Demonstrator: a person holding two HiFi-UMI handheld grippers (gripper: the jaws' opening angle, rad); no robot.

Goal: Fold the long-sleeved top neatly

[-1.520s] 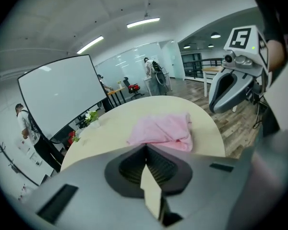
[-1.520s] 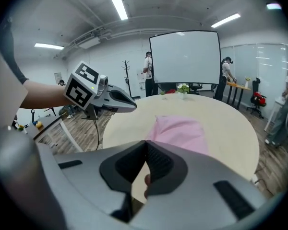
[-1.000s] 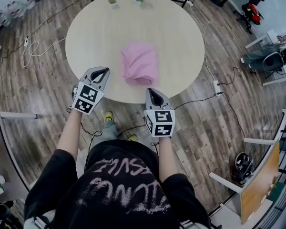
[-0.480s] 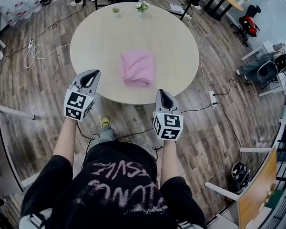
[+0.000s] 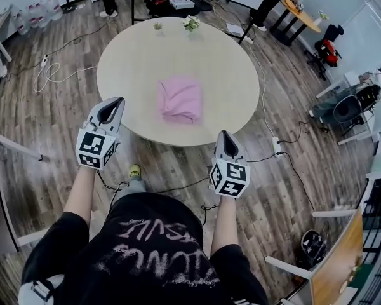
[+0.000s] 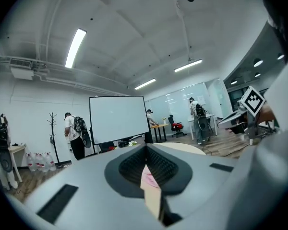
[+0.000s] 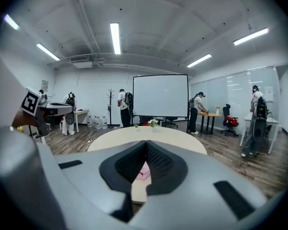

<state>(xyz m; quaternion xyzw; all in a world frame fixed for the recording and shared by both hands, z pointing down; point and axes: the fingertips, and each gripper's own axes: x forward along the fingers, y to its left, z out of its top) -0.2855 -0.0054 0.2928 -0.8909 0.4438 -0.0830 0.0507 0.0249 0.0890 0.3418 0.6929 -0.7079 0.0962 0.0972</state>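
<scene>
The pink long-sleeved top [image 5: 180, 99] lies folded into a compact bundle near the front middle of the round table [image 5: 140, 56]. Both grippers are off the table, held over the floor in front of it. My left gripper [image 5: 113, 103] is at the table's front left edge, jaws shut and empty. My right gripper [image 5: 225, 137] hangs past the front right edge, also shut with nothing in it. A sliver of the pink top [image 6: 149, 180] shows through the left gripper's closed jaws, and the same top [image 7: 143, 171] shows between the right gripper's.
Two small potted plants [image 5: 191, 23] stand at the table's far edge. Cables and a power strip [image 5: 277, 147] lie on the wood floor around the table. Chairs and desks stand to the right. People stand near a whiteboard [image 7: 160, 96] beyond the table.
Both grippers have drawn back from the table edge and risen, the left drifting left and the right drifting right. The pink top has stayed as it lay.
</scene>
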